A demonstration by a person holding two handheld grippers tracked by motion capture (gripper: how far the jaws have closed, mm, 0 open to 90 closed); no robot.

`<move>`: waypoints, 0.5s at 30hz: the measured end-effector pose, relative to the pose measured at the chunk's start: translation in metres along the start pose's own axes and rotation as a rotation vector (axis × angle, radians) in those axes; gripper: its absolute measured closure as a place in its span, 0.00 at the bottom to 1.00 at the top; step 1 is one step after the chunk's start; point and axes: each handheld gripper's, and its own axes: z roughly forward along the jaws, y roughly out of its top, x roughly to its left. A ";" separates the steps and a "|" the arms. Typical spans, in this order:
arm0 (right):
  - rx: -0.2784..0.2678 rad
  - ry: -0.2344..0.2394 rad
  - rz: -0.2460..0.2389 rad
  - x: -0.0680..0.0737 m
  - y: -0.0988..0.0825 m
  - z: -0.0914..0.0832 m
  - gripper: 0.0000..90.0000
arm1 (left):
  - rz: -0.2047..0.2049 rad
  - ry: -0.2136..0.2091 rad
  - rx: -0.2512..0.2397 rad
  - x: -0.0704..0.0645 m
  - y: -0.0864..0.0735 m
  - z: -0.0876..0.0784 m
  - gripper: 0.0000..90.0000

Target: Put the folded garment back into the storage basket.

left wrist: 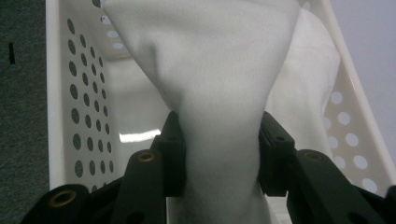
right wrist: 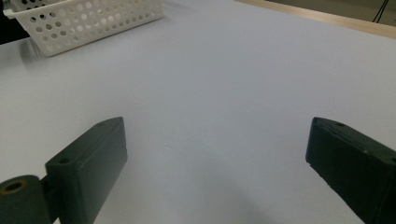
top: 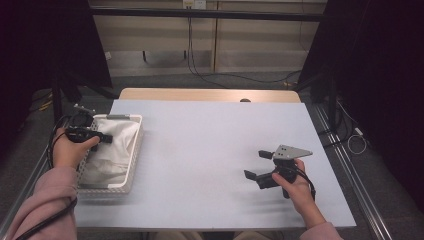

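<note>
White cloth [top: 111,150] in the basket [top: 134,155], left gripper [top: 102,138] clamped on a fold of it.

From the high view, the cloth lies bunched inside the white perforated basket at the left edge of the grey table [top: 200,150]; the left gripper reaches over the basket's near-left rim with its tips on the cloth, while the right gripper [top: 257,165] rests well apart at the table's right side, jaws spread and bare. In the left gripper view, a thick fold of the cloth [left wrist: 219,93] rises between the two black jaws, both pads pressed against it at a middling width, with the basket's holed wall [left wrist: 74,102] on either side. In the right gripper view, the jaws stand wide over the bare table [right wrist: 224,93], and the basket [right wrist: 84,21] sits far off at upper left.
</note>
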 end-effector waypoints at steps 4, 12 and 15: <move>-0.001 0.002 0.002 0.000 0.000 0.000 0.06 | -0.004 -0.006 -0.007 0.001 -0.001 0.001 0.58; -0.005 0.005 -0.001 0.000 0.000 0.000 0.06 | -0.005 -0.011 -0.032 0.004 -0.002 0.002 0.47; -0.004 0.003 -0.001 0.000 0.000 0.000 0.06 | -0.012 -0.011 -0.029 0.005 -0.002 0.002 0.43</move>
